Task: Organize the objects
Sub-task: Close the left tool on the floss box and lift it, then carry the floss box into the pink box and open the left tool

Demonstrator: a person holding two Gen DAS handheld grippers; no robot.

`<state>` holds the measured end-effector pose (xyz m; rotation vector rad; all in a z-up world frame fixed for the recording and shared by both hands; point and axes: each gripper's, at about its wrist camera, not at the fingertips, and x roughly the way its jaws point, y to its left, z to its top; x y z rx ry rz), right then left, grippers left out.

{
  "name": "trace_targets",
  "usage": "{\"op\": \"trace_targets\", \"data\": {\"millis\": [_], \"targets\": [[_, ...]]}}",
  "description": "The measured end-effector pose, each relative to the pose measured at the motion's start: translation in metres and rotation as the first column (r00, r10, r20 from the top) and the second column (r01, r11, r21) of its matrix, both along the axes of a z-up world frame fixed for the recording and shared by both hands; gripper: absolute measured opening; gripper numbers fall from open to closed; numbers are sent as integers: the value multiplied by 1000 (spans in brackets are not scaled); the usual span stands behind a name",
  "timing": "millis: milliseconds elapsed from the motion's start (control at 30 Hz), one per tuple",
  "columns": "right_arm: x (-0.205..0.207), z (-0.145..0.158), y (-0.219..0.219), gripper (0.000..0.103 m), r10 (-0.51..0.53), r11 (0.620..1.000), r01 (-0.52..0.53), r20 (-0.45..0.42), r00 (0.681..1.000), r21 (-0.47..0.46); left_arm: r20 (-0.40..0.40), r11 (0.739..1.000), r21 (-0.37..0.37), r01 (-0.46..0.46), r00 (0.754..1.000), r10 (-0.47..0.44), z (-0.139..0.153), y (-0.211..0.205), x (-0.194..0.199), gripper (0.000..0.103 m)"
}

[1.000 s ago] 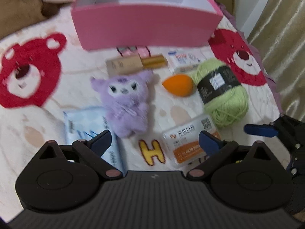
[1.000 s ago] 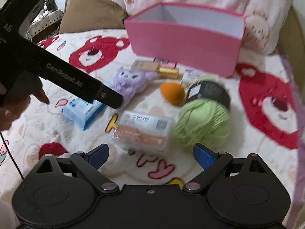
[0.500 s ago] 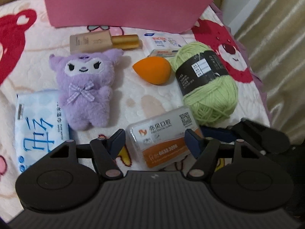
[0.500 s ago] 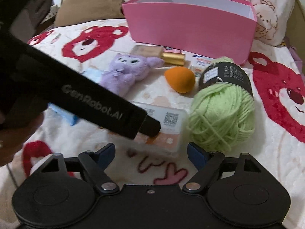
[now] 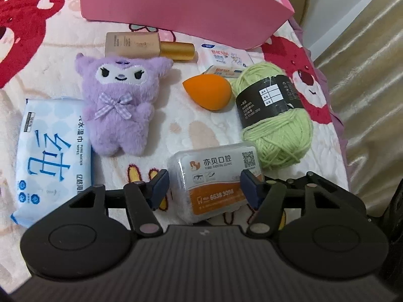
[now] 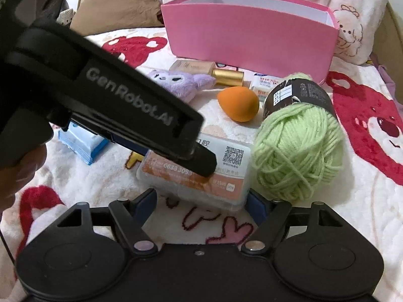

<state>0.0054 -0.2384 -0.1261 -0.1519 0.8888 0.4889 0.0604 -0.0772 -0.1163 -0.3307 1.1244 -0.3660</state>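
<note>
Bear blanket [image 5: 63, 58]: floss box [image 5: 214, 178] nearest me, well short of pink bin [image 5: 176, 2]; left claw [image 5: 205, 185] narrowing around it, not yet clamped; right claw [image 6: 201, 205] wide, closing too.

Both grippers have dropped toward the clear plastic box [image 5: 214, 183]. The left gripper [image 5: 204, 186] has just been closing, its jaws now either side of the box. The right gripper [image 6: 201, 202] has narrowed too, with the box's near edge between its jaws.

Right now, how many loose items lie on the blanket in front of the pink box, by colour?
Purple: 1, plush toy
Orange: 1, sponge
Green: 1, yarn ball
Blue-white: 1, wipes pack
Beige-gold: 1, bottle
Clear-orange: 1, floss case
White: 2, small packets
Total: 8
</note>
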Motion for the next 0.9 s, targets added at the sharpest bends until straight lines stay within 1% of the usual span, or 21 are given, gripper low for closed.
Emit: {"op": "trace_targets", "data": {"millis": [67,133,167,233,267,333,433,567,700,800,900], "targets": [[-4,6,0,77,1,1000,-1,7,1000,-1,-5,1000,-10,-3,1000,3,5,4,-1,60],[-11,14,4,75,16,999,-14,39,999,-42,-3,1000,-19,5,1000,-5,13,6,-2,60],[-13,18,4,74,18,999,-15,46,999,-47,1,1000,-16,12,1000,-12,18,6,-4,60],[-15,29,2,71,15,999,-13,47,999,-31,25,999,14,48,999,-48,32,6,-5,60],[-15,35,2,67,18,999,-16,55,998,-28,41,997,33,65,997,-67,40,6,-6,60],[-15,51,2,66,17,1000,-15,89,996,-23,90,992,73,105,990,-111,62,5,-4,60],[-10,75,8,65,13,1000,-11,148,989,-13,136,983,119,138,979,-153,95,5,6,60],[14,106,13,61,7,1000,-8,200,980,1,167,973,159,170,966,-196,136,3,30,60],[40,134,8,60,-10,1000,8,237,971,10,188,971,162,176,960,-205,168,0,59,60],[71,145,2,60,-22,1000,21,258,966,7,215,973,153,171,956,-201,183,-6,83,60],[106,156,-6,60,-28,1000,30,273,962,-6,234,980,126,155,955,-181,192,-9,109,60]]}}
